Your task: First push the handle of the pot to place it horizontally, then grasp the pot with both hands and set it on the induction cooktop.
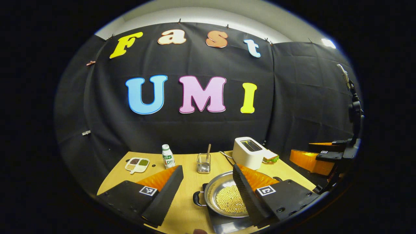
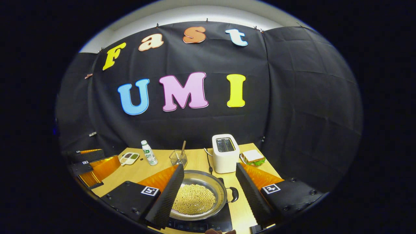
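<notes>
My left gripper has its fingers spread wide, with nothing between them but bare table. The pot lies low and to the right, its rim passing behind my right-hand finger in the left gripper view; I cannot tell whether that finger touches it. The pot's left handle sits in the gap, nearer that finger than the other.

My right gripper is spread wide as well. In the right gripper view the pot sits between the fingers, crowding the left one, which overlaps its rim, while its right handle points toward the other finger and stops just short of it.

The pot is a shallow, shiny steel pan with two black loop handles lying level, its bottom covered in small yellow beans. It rests on the black cooktop at the table's near edge. A white toaster stands behind it.
</notes>
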{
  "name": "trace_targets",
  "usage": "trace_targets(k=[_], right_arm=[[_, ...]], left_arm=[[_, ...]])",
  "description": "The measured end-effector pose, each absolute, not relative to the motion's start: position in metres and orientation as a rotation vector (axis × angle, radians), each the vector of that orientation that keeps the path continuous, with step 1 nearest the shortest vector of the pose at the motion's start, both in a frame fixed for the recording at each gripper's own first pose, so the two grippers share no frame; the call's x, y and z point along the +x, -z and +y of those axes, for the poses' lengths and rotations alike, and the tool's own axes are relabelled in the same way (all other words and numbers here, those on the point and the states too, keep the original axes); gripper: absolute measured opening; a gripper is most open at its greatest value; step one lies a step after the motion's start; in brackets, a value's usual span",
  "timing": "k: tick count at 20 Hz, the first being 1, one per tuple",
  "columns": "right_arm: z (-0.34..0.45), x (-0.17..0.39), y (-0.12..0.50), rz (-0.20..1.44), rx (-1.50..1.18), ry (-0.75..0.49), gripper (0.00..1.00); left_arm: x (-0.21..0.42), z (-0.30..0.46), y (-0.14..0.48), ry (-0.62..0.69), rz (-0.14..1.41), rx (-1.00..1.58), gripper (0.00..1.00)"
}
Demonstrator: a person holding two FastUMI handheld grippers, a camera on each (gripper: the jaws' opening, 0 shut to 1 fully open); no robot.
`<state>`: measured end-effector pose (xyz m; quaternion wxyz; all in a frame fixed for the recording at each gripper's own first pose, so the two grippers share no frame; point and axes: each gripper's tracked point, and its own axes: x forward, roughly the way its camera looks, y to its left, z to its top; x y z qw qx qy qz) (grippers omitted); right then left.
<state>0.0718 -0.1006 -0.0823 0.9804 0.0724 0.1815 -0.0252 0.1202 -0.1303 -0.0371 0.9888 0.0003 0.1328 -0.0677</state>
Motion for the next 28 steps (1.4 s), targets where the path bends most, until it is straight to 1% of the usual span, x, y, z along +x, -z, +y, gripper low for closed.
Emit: trace_targets(k=[4,12,18,19,22,23,24,25,26,27,28], right_arm=[[-0.113,0.07,0.063,0.305,0.127,0.062,0.99],[-0.131,0.051,0.028,0.168,0.12,0.105,0.98],[-0.137,0.045,0.029,0.169,0.127,0.113,0.98],[-0.138,0.044,0.029,0.167,0.128,0.115,0.98],[-0.139,0.041,0.03,0.17,0.129,0.115,0.98],[-0.14,0.039,0.029,0.169,0.129,0.115,0.98],[-0.141,0.038,0.029,0.17,0.13,0.116,0.98],[-0.141,0.037,0.029,0.171,0.131,0.117,0.98],[-0.141,0.036,0.03,0.173,0.131,0.118,0.98],[-0.141,0.034,0.03,0.175,0.13,0.117,0.98],[-0.142,0.034,0.03,0.176,0.13,0.118,0.98]], left_arm=[[0.113,-0.125,0.014,0.114,0.21,0.003,0.95],[0.099,-0.122,-0.007,0.087,0.144,-0.001,0.95],[0.095,-0.132,-0.01,0.101,0.136,0.014,0.95],[0.094,-0.134,-0.01,0.106,0.138,0.016,0.93],[0.091,-0.139,-0.009,0.118,0.145,0.02,0.93],[0.091,-0.139,-0.009,0.12,0.147,0.021,0.95],[0.09,-0.139,-0.008,0.12,0.151,0.021,0.95],[0.09,-0.139,-0.007,0.12,0.154,0.019,0.93],[0.091,-0.14,-0.007,0.122,0.158,0.017,0.95],[0.09,-0.141,-0.006,0.122,0.161,0.014,0.95],[0.089,-0.141,-0.006,0.122,0.164,0.013,0.93]])
